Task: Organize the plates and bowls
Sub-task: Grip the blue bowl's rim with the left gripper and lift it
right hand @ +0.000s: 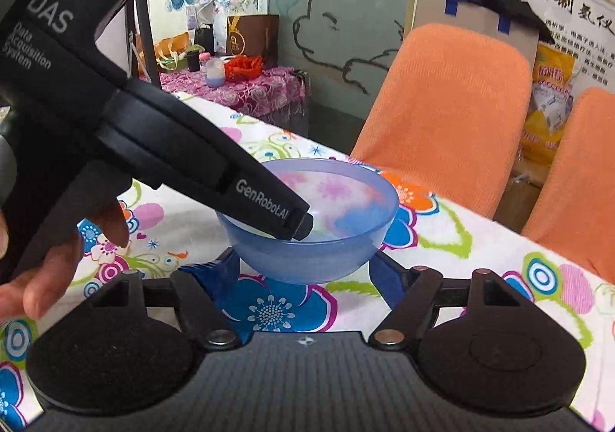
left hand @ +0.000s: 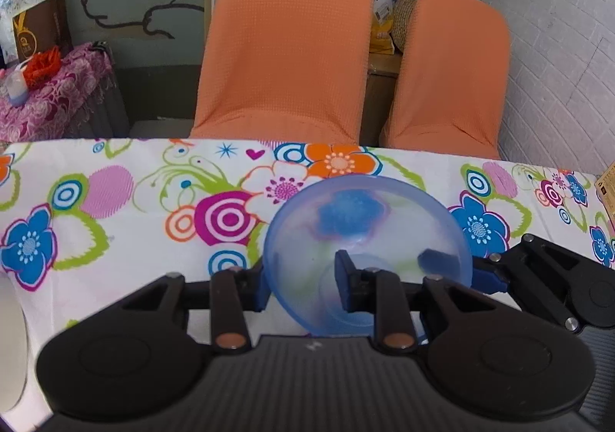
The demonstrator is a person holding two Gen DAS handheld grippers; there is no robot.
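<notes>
A translucent blue plastic bowl (right hand: 307, 224) sits above the flower-printed tablecloth (left hand: 115, 209), near the two orange-covered chairs (left hand: 288, 47). The left gripper (left hand: 303, 282) pinches its rim; the right gripper (right hand: 303, 278) brackets its base, contact unclear. Painted wall behind.

Colours at the table — bright all round

A translucent blue bowl (right hand: 307, 228) is sitting on a white tablecloth (left hand: 134, 239) showing blue, pink, orange flowers — orange-covered chairs (left hand: 288, 47) are standing behind.

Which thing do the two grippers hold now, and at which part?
The left gripper holds the blue bowl by its rim, one finger inside. The right gripper's fingers stand beside its lower wall; contact cannot be told.
</notes>
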